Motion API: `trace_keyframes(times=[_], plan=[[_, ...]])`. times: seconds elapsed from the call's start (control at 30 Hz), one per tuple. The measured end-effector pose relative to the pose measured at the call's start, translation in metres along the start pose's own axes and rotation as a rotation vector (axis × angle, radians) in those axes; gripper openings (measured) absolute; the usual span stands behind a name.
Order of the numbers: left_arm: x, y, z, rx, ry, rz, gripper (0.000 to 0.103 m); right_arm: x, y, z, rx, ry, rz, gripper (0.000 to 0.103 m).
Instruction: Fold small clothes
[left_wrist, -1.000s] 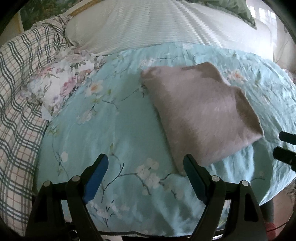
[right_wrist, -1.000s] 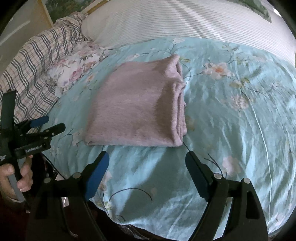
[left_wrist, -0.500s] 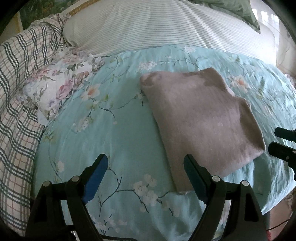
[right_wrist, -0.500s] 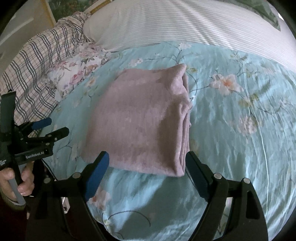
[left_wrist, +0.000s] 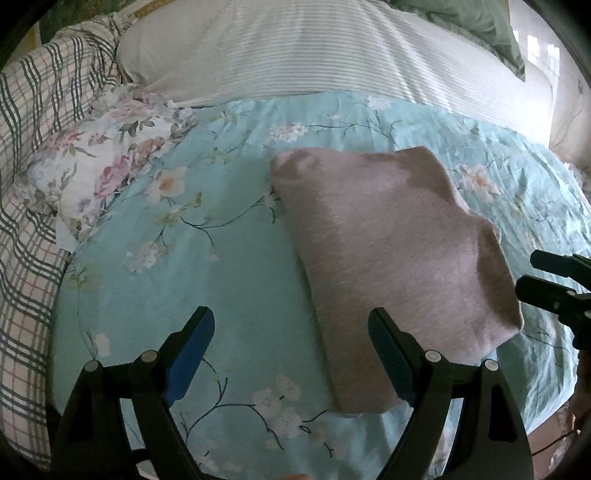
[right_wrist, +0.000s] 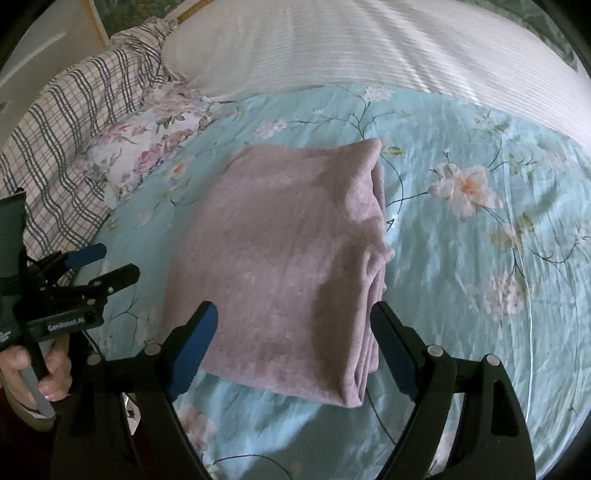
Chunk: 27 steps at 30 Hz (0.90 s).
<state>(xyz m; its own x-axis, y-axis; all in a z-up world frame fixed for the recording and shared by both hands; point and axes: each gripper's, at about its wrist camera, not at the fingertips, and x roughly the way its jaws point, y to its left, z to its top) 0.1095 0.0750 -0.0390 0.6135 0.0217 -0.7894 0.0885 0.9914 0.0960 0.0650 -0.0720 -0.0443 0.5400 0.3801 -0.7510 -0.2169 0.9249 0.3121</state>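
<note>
A teal floral bedspread (left_wrist: 229, 266) fills most of both views, with a white striped pillow (left_wrist: 314, 51) across the top of the frame and a plaid blanket (left_wrist: 33, 122) down the left edge. A smaller white cloth printed with pink flowers (left_wrist: 110, 166) lies bunched at upper left, between the plaid and the teal.

The folded pink garment (right_wrist: 288, 266) rests flat on the bedspread at the centre of the right wrist view, its stacked layered edges along its right side. In the left wrist view it sits right of centre (left_wrist: 388, 258).

The left gripper (left_wrist: 291, 354) is spread wide and holds nothing; its right finger overlaps the garment's lower edge in the frame, though whether they touch is unclear. The right gripper (right_wrist: 293, 350) is likewise released and wide apart, straddling the garment's near edge without a clear grip on it. The left gripper also shows at the left edge of the right wrist view.
</note>
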Motion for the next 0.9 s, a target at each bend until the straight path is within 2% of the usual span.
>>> trace_keyframes(times=[0.27,0.5,0.9], plan=[[-0.01,-0.01,-0.007,0.01,-0.025,-0.005,0.087,0.001,0.002,-0.001,-0.009,0.021,0.016,0.094],[-0.015,-0.003,-0.01,-0.03,-0.025,-0.014,0.088,-0.004,0.002,-0.005,-0.009,0.013,0.011,0.096],[-0.018,-0.009,-0.01,0.017,-0.038,0.005,0.088,-0.01,0.007,-0.006,-0.033,0.002,0.005,0.096]])
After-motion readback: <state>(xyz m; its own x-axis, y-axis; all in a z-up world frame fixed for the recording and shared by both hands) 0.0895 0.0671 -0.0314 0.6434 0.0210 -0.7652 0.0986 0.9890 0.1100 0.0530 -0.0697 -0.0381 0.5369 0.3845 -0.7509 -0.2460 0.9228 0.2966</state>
